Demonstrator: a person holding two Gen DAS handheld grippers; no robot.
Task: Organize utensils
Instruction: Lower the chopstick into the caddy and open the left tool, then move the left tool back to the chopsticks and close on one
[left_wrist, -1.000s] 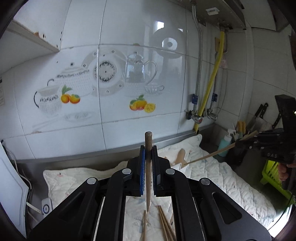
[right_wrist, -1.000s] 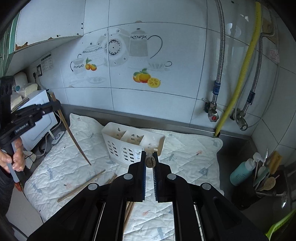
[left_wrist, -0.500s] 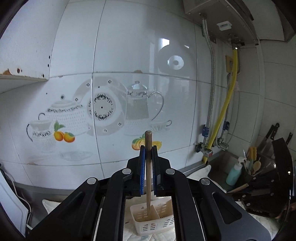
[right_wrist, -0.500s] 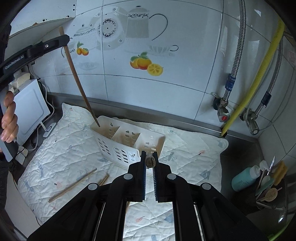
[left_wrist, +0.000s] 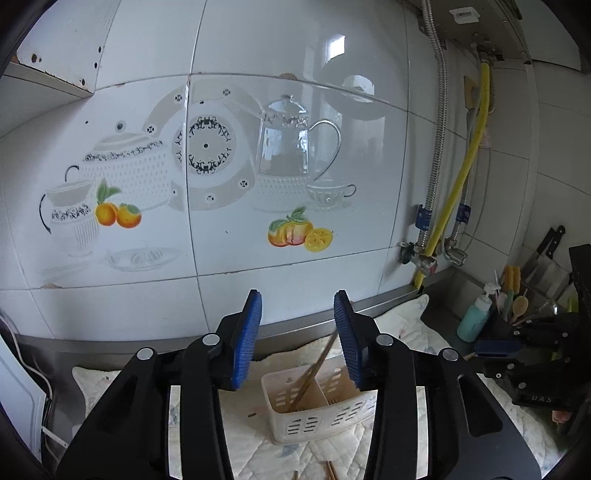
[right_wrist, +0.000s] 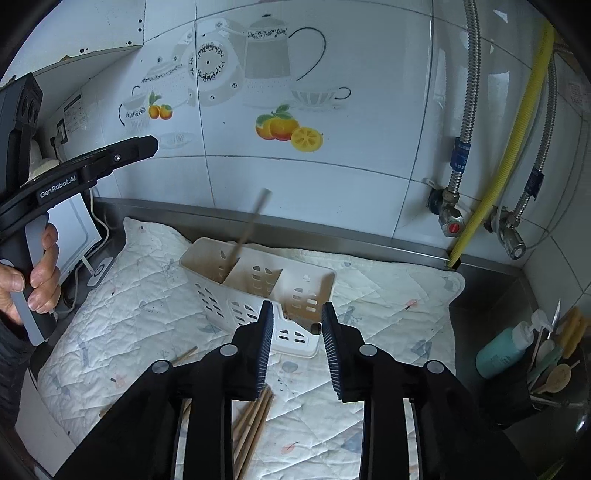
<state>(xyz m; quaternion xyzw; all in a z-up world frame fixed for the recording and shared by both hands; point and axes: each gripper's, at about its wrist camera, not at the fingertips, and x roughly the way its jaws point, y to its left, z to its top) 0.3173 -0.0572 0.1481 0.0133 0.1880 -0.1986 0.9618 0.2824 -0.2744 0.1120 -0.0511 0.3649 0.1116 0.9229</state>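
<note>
A white slotted utensil caddy (right_wrist: 236, 295) (left_wrist: 314, 417) stands on the quilted mat. A wooden chopstick (right_wrist: 251, 225) (left_wrist: 314, 369) leans in its left compartment, blurred. My left gripper (left_wrist: 297, 339) is open and empty above the caddy; it also shows at the left of the right wrist view (right_wrist: 110, 158). My right gripper (right_wrist: 297, 347) is open and empty just in front of the caddy; a dark stick end (right_wrist: 316, 328) shows in the caddy's near compartment. Several loose chopsticks (right_wrist: 255, 421) lie on the mat below it.
The white quilted mat (right_wrist: 388, 295) covers the steel counter. A tiled wall with pipes and a yellow hose (right_wrist: 502, 155) is behind. A teal bottle (right_wrist: 506, 347) and a holder of spoons (right_wrist: 554, 373) stand at the right. A white appliance (right_wrist: 74, 232) is at the left.
Both grippers have opened and let go of their chopsticks. The left one's chopstick now leans in the caddy's left compartment. The left gripper has risen clear of it.
</note>
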